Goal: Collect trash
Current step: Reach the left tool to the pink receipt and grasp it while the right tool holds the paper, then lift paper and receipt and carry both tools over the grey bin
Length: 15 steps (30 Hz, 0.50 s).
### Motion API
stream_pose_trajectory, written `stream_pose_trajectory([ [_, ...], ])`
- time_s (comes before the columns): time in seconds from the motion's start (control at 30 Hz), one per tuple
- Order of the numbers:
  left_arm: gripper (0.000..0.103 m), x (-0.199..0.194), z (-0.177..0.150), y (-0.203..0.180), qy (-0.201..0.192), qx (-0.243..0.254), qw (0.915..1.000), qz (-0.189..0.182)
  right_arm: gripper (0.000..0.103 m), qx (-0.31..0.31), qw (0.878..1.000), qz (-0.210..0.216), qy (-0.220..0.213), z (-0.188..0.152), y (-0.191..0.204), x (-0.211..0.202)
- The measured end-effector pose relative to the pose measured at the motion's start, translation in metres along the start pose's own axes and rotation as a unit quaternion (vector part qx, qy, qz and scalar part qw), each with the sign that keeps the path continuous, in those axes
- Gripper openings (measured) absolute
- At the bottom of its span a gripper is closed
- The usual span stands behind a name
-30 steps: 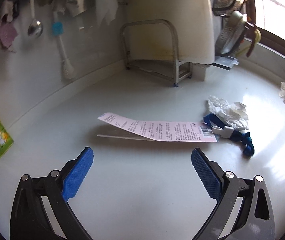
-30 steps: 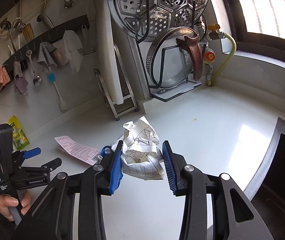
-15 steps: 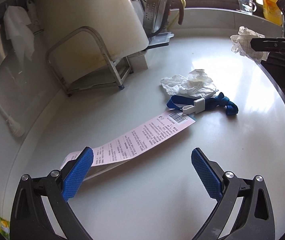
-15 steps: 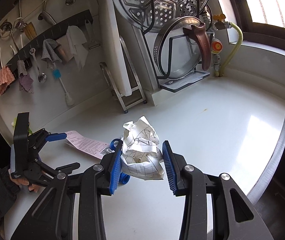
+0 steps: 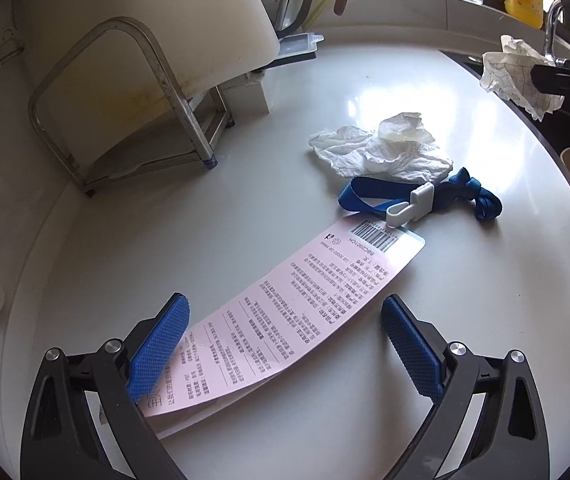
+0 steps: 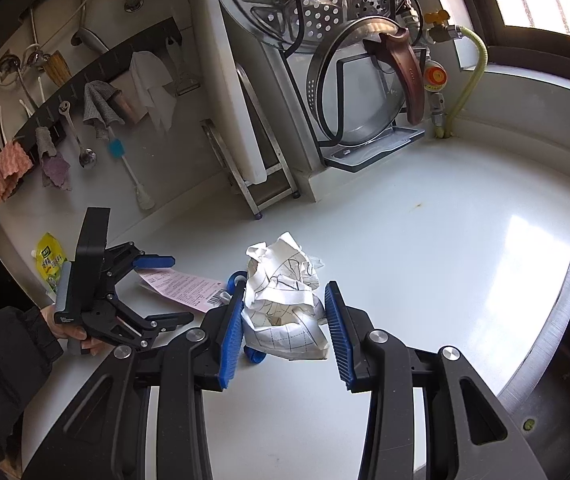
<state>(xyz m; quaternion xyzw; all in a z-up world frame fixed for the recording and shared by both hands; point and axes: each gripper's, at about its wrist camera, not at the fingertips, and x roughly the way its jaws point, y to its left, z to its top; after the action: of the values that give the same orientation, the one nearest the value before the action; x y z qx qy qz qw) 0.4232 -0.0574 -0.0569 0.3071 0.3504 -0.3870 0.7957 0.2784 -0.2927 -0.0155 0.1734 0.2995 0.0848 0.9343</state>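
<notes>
Jaws of the left gripper (image 5: 285,344), just closing slightly, straddle the pink slip (image 5: 285,320) for pickup, while the right gripper (image 6: 283,330) pinches crumpled paper (image 6: 283,300), keeping it collected.

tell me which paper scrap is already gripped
The grid-lined crumpled paper, clamped in the right hand-held gripper. The pink printed slip lies flat between the open left hand-held gripper pads, and the white crumpled tissue sits untouched.

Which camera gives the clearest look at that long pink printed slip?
The left wrist view: the pink slip lies whole on the counter, print and barcode readable. In the right wrist view it is small, partly hidden behind the left claw.
</notes>
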Motion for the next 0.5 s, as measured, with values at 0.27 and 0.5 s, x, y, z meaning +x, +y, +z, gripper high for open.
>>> stream_pose_trajectory([
  [0.27,0.064,0.007,0.0,0.022,-0.001,-0.056,0.9968,-0.058,0.038,-0.002,1.0,0.004,0.002,0.0,0.002,0.002],
  [0.5,0.029,-0.009,-0.007,0.017,-0.027,-0.092,0.994,-0.053,0.038,-0.01,1.0,0.006,0.002,-0.001,0.006,0.002],
])
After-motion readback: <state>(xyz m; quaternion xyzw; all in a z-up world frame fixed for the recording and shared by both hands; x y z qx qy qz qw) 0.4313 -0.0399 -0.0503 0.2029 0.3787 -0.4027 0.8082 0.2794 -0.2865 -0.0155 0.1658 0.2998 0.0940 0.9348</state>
